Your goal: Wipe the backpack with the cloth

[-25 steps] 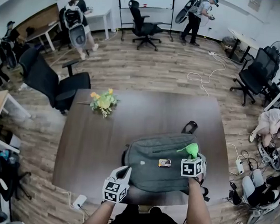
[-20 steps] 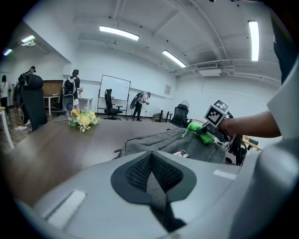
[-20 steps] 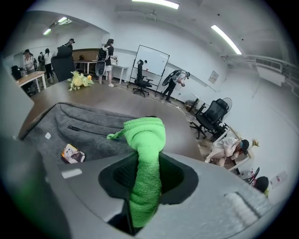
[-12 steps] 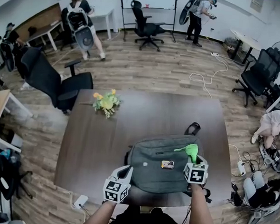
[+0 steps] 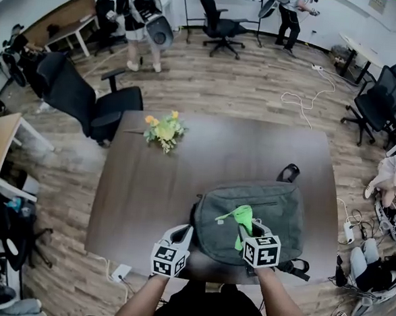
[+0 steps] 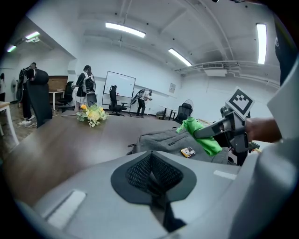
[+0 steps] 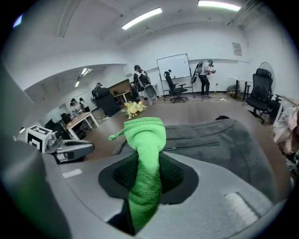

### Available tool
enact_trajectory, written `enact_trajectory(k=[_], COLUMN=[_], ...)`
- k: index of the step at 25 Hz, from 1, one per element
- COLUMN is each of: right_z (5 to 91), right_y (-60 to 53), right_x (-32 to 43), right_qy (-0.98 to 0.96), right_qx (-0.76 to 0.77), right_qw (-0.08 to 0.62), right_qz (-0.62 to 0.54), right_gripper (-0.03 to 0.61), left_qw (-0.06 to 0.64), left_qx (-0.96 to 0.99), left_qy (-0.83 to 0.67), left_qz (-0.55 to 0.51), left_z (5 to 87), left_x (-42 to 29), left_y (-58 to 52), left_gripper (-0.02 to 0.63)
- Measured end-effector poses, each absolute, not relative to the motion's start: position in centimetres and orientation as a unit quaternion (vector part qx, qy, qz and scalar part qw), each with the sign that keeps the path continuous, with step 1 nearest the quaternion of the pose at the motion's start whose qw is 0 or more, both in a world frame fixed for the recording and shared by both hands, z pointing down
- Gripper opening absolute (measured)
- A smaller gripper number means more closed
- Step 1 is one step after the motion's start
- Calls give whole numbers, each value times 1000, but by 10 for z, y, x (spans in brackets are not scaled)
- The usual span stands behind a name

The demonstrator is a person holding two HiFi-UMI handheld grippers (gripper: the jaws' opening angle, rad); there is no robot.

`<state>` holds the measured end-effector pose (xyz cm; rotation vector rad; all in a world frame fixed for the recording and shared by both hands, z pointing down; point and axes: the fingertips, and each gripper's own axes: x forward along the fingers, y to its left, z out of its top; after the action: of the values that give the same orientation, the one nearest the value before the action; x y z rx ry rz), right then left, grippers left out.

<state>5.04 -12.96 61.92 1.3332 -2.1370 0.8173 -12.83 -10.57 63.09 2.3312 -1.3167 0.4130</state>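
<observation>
Over grey backpack (image 5: 279, 205), green cloth (image 5: 241, 220) pinched in right gripper (image 5: 249, 234).

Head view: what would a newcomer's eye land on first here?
The bright green cloth stands out first, pinched in the right gripper over the grey backpack near the front edge of the dark table. Next come the yellow flowers, farther out on the table and left of the backpack.

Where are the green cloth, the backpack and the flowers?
green cloth (image 7: 145, 137), right gripper view, its bunched upper fold.
backpack (image 5: 284, 227), head view, bare grey top panel.
flowers (image 5: 163, 126), head view, the yellow blooms.
</observation>
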Motion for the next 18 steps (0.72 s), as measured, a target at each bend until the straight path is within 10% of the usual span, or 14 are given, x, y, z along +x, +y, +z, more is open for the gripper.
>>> enact_trajectory(k=[18], right_z=[699], right_y=[-86], right_x=[-44], right_qy=[-767], right_qx=[416], right_qw=[357], right_qz=[335], right_gripper=[106], left_qw=[229], left_qx=[840], left_qy=[-456], left_qz=[185], left_z=[661], left_x=[-181], left_y=[-107], left_gripper=[20])
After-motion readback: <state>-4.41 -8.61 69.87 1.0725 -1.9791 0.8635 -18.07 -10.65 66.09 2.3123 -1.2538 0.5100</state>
